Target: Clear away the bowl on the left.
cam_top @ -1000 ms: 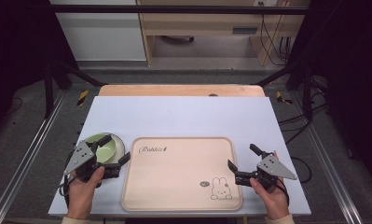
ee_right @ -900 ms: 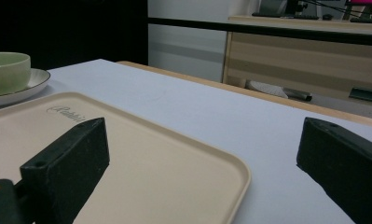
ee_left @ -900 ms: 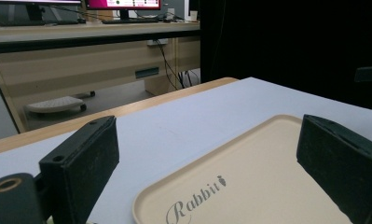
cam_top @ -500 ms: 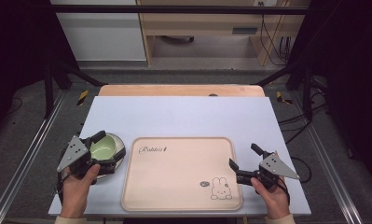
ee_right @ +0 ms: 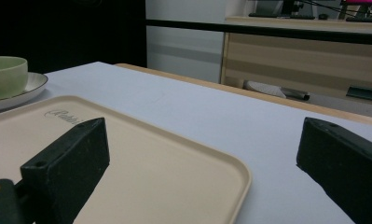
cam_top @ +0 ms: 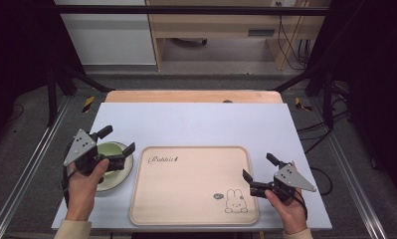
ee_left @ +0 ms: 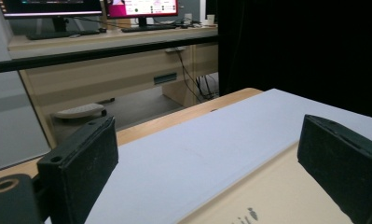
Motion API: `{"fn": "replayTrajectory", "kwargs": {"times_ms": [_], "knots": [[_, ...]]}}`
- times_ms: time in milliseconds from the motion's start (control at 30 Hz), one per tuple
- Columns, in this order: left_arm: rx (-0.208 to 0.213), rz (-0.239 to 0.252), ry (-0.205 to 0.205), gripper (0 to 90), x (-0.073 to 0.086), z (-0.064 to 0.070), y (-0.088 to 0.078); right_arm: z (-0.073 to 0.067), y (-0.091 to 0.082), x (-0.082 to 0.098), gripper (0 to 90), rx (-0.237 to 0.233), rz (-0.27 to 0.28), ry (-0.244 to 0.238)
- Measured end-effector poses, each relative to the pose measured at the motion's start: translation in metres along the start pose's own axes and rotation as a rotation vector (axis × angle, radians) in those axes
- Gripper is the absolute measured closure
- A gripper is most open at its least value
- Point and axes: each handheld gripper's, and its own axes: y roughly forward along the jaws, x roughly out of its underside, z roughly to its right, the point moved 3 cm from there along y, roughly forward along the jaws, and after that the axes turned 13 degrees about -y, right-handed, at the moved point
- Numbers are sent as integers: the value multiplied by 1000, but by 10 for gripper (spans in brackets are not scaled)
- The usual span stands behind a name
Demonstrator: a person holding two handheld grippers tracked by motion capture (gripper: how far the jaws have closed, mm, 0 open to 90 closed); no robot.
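A pale green bowl (cam_top: 108, 150) sits on a white plate (cam_top: 112, 178) at the table's left. Beside it lies a beige tray (cam_top: 191, 191) with a rabbit drawing and lettering. My left gripper (cam_top: 119, 139) hovers over the bowl's far side, open, with nothing between its jaws. Its own view (ee_left: 207, 140) looks across the table past a corner of the tray (ee_left: 277, 196). My right gripper (cam_top: 258, 167) stands open at the tray's right edge. Its own view (ee_right: 202, 144) faces over the tray (ee_right: 151, 163) toward the bowl (ee_right: 5, 74) and plate (ee_right: 27, 88).
The white table top (cam_top: 196, 124) stretches bare behind the tray, with a wooden strip (cam_top: 191, 96) along its far edge. Metal rails (cam_top: 27, 169) run along both sides. A wooden desk (cam_top: 221, 30) stands beyond the table.
My left gripper has shifted a little left and away and turned, so its jaws now reach over the bowl. The right gripper has barely moved.
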Motion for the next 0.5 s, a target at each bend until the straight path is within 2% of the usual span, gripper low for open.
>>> {"fn": "replayTrajectory", "kwargs": {"times_ms": [100, 133, 233, 300, 333, 367, 400, 467, 500], "knots": [[-21, -16, -6, 50, -1, -8, 2, 0, 1, 0, 25, -4, 1, -4], [-50, -33, -13, 50, -1, -15, 0, 0, 1, 1, 25, -6, -5, -4], [-86, -43, -1, 49, -1, -24, -8, -1, 4, 1, 25, -7, -3, 0], [-98, -43, -10, 50, -1, -28, -11, -3, 4, 0, 25, -13, -4, -6], [-125, -50, -34, 51, -1, -36, -15, -4, 4, 0, 25, -16, -5, -11], [-125, -50, -34, 54, -1, -36, -15, -4, 3, 0, 25, -17, -6, -18], [-157, -60, -37, 58, 0, -44, -19, -5, 3, 0, 25, -18, -8, -21], [-188, -76, -38, 62, 2, -49, -21, -4, 3, 0, 25, -18, -8, -18], [-188, -76, -38, 65, 2, -49, -21, -4, 3, 0, 25, -16, -9, -18]]}}
